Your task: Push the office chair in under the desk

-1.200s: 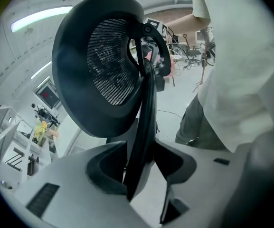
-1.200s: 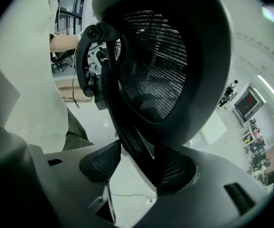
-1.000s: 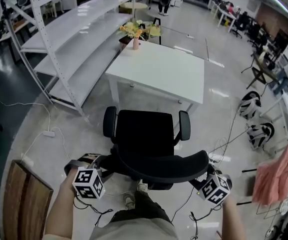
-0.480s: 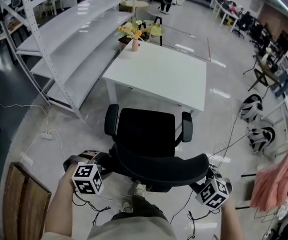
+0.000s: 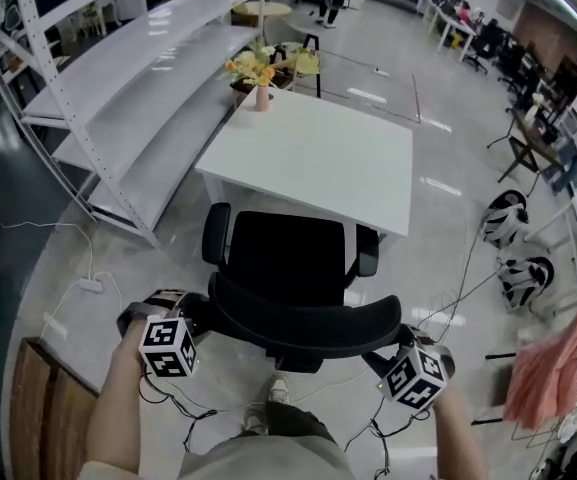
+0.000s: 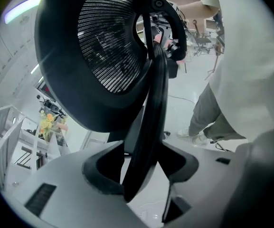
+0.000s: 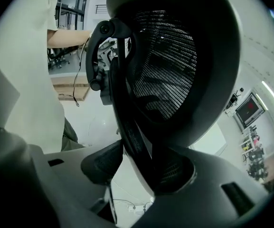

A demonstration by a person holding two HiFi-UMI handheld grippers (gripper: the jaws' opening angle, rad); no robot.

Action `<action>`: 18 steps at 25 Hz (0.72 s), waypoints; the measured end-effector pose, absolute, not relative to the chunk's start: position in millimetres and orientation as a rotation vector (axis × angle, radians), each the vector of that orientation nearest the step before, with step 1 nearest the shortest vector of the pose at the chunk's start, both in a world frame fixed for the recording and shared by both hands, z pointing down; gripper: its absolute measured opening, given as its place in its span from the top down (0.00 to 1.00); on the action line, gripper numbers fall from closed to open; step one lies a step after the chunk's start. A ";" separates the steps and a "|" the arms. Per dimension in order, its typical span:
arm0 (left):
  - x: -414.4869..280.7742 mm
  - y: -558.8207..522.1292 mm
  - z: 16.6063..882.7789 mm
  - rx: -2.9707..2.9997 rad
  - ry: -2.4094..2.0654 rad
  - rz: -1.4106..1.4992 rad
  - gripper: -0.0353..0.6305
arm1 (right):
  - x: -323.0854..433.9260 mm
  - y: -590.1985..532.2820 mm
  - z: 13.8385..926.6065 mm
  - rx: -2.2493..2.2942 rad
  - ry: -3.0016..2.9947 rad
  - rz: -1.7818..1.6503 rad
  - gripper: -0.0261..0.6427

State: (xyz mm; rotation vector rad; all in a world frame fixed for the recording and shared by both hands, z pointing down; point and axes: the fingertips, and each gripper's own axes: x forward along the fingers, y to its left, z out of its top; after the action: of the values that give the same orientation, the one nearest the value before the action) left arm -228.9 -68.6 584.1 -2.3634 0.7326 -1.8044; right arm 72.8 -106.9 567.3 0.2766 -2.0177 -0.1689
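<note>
Office chair (image 5: pixel 288 258) rolled closer than a second ago, seat front now meeting the white desk (image 5: pixel 318 158) near edge, left gripper (image 5: pixel 196 315) and right gripper (image 5: pixel 380 353) each pinching its backrest rim

Open-plan office: an office chair (image 5: pixel 288 258) is standing at a white tabletop (image 5: pixel 318 158), more desks (image 5: pixel 448 25) are lining the far right.

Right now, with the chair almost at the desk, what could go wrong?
1. The armrests may hit the desk edge instead of sliding under; a bump could shake the flower vase.
2. The floor cables beside the chair might catch its base.
3. The left gripper and right gripper clamp only the backrest rim, which might slip.
</note>
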 end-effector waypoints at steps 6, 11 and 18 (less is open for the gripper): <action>-259.5 -117.8 588.7 -2.249 0.779 -1.859 0.62 | 47.0 -145.0 567.5 0.286 -2.018 -0.156 0.67; -277.4 -154.7 588.6 -2.190 0.796 -1.884 0.62 | 32.8 -170.6 567.7 0.249 -1.992 -0.111 0.68; -281.8 -195.2 593.4 -2.129 0.807 -1.898 0.61 | 32.0 -192.8 566.6 0.229 -1.984 -0.080 0.70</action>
State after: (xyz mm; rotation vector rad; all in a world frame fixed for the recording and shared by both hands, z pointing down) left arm -281.8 -195.2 593.4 -2.1287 0.8068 -1.8983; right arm 32.0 -192.8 566.6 0.2293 -1.9839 -0.0796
